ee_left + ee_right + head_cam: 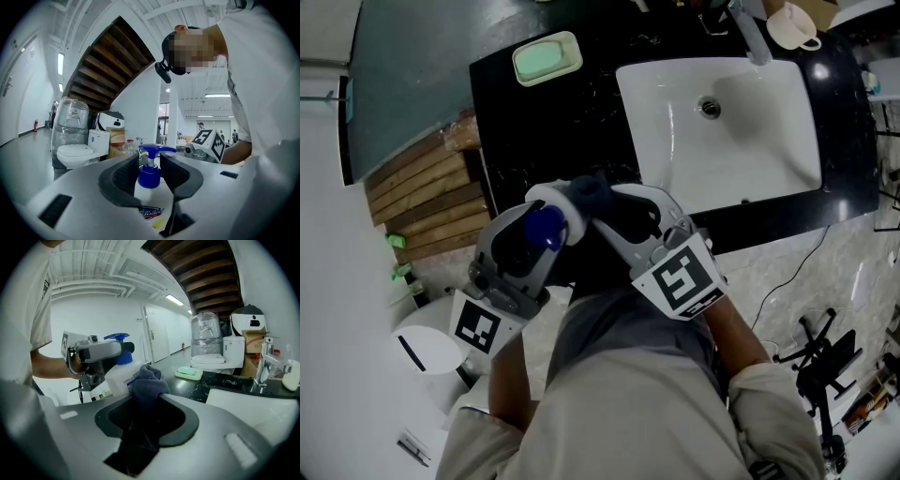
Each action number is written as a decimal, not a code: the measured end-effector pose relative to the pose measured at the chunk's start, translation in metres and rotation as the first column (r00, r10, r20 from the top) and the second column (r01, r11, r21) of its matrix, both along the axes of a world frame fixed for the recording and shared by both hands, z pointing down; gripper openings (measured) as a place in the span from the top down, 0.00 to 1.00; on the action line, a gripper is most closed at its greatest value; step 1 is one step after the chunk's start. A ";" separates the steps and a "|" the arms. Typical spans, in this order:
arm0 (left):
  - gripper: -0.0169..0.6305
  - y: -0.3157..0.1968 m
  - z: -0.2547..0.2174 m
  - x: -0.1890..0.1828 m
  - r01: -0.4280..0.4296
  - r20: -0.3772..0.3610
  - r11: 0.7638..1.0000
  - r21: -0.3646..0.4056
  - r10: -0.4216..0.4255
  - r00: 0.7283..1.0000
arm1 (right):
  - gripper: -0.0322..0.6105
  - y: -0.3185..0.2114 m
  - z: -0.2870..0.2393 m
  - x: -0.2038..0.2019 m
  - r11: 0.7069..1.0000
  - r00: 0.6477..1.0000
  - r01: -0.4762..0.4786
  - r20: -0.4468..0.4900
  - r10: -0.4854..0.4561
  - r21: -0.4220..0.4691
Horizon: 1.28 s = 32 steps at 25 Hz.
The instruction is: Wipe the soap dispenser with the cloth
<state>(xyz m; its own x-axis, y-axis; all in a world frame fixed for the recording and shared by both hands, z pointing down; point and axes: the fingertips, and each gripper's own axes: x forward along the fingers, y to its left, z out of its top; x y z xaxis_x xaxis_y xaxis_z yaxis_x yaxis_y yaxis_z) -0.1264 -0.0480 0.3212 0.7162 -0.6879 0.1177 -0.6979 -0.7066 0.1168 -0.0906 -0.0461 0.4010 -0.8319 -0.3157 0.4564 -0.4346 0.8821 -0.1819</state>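
At the counter [553, 131], beside the sink [769, 141]: my left claw [149, 161] grips the dispenser [150, 177], its pads clamped on either side of the white bottle just below the blue pump. The bottle stands upright, long axis vertical and pump on top, and it looks to be held in the air at the counter's front edge rather than standing on it. My right claw [146, 397] is closed on the cloth [147, 379], a dark grey wad that sticks out past the jaw tips.

From the right claw, the dispenser lies ahead and a little to the left. The cloth's bunched tip sits against the bottle's side by the label. It seems to touch, though I cannot be sure. The right claw is the one to move. In my judgement the stroke should run up and down the bottle's wall, with the left claw holding it firm.

The two claws hide the bottle's lower body and base in every view. The head view shows only the pump's top and a scrap of cloth, so the contact spot is not visible there. The label is too small to read.
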 end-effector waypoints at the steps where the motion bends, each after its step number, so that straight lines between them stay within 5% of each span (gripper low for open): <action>1: 0.78 0.000 0.000 0.000 -0.002 -0.003 1.000 0.000 0.002 1.000 | 0.74 0.000 -0.001 0.000 1.000 1.000 -0.004 0.001 0.004 -0.001; 32: 0.78 0.001 0.002 0.000 -0.010 -0.035 1.000 0.006 0.010 0.999 | 0.74 0.014 -0.025 0.007 0.999 1.000 -0.001 0.021 0.001 0.032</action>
<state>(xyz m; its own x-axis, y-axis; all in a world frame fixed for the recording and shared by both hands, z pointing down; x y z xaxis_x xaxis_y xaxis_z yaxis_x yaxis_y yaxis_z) -0.1268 -0.0472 0.3230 0.7269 -0.6810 0.0883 -0.6861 -0.7146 0.1365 -0.0837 -0.0320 0.3764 -0.8407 -0.3307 0.4288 -0.4319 0.8871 -0.1627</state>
